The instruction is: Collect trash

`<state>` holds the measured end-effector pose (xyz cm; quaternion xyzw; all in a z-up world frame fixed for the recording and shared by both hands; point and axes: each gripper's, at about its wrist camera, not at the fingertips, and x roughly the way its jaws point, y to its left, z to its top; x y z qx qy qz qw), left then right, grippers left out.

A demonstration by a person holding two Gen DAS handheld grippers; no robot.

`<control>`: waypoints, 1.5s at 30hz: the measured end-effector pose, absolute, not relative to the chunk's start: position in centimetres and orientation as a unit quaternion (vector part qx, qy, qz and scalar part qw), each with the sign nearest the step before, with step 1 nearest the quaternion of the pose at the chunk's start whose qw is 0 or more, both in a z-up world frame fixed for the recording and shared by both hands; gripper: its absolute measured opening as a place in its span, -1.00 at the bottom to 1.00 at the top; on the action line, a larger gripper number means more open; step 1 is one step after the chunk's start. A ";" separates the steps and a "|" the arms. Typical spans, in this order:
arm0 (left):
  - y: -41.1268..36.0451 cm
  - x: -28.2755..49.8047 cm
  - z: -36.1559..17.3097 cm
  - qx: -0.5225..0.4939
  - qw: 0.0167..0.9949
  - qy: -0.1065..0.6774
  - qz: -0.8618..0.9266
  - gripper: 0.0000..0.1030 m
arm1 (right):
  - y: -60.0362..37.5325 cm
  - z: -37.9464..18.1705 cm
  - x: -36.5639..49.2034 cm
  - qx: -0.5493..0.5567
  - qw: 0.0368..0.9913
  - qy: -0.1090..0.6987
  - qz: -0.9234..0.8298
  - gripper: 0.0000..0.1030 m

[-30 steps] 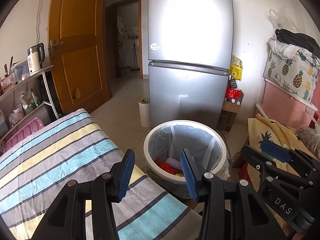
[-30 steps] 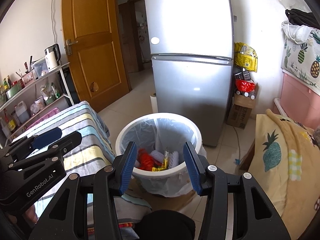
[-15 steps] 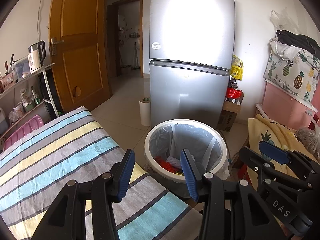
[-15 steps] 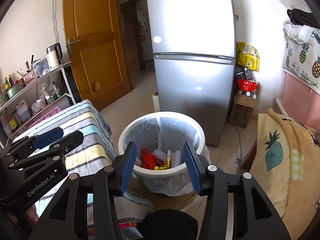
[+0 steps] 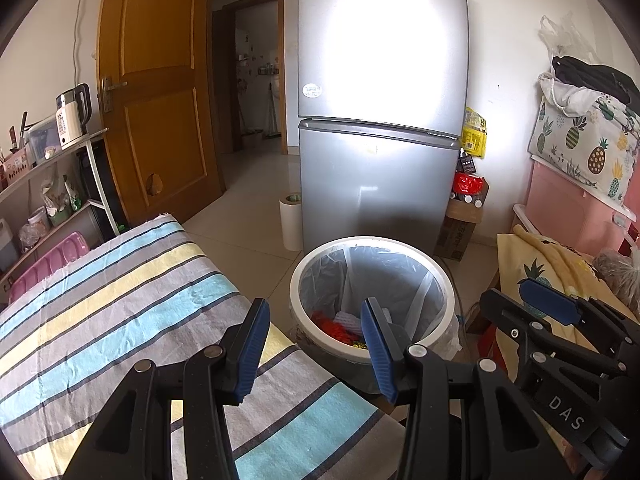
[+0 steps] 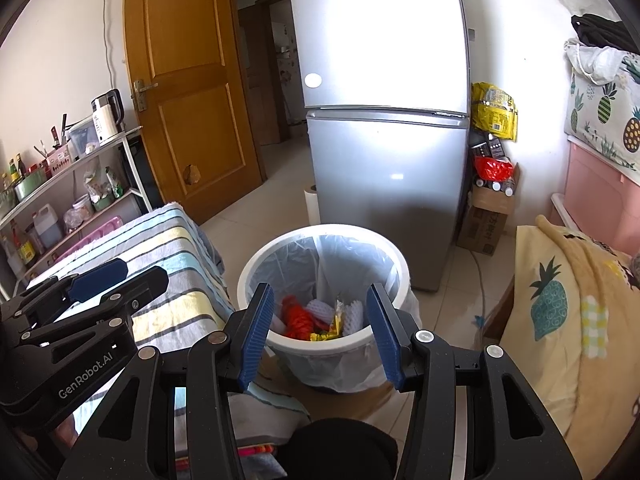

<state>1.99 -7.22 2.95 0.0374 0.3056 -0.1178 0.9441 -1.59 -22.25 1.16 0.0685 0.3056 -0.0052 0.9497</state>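
Observation:
A white trash bin [image 6: 256,272] with a clear plastic liner stands on the floor in front of the fridge; it also shows in the left wrist view [image 5: 448,292]. Inside lie red wrapping [image 6: 298,320], white foam netting [image 6: 354,312] and a yellow wrapper [image 6: 326,334]. My right gripper [image 6: 320,336] is open and empty above the bin's near rim. My left gripper [image 5: 316,346] is open and empty over the corner of the striped table [image 5: 120,300], just left of the bin. Each gripper shows in the other's view.
A silver fridge [image 5: 380,140] stands behind the bin, with a paper roll [image 5: 291,220] beside it. A wooden door [image 5: 156,92] and a cluttered shelf [image 6: 72,184] are at the left. A pineapple-print blanket [image 6: 560,304] and cardboard box [image 6: 488,220] are at the right.
Both views have shifted slightly; the bin sits a little farther right and lower in both. Both grippers stay open and empty.

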 end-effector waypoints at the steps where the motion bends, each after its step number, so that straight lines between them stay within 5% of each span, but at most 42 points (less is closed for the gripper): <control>1: -7.2 2.0 3.0 0.038 0.944 0.306 -0.117 -0.08 | -22.2 1.2 -1.6 0.069 0.950 0.306 -0.005 -0.04; 45: -7.3 2.1 2.8 0.035 0.942 0.312 -0.117 -0.08 | -22.1 1.0 -1.5 0.073 0.949 0.307 -0.001 -0.04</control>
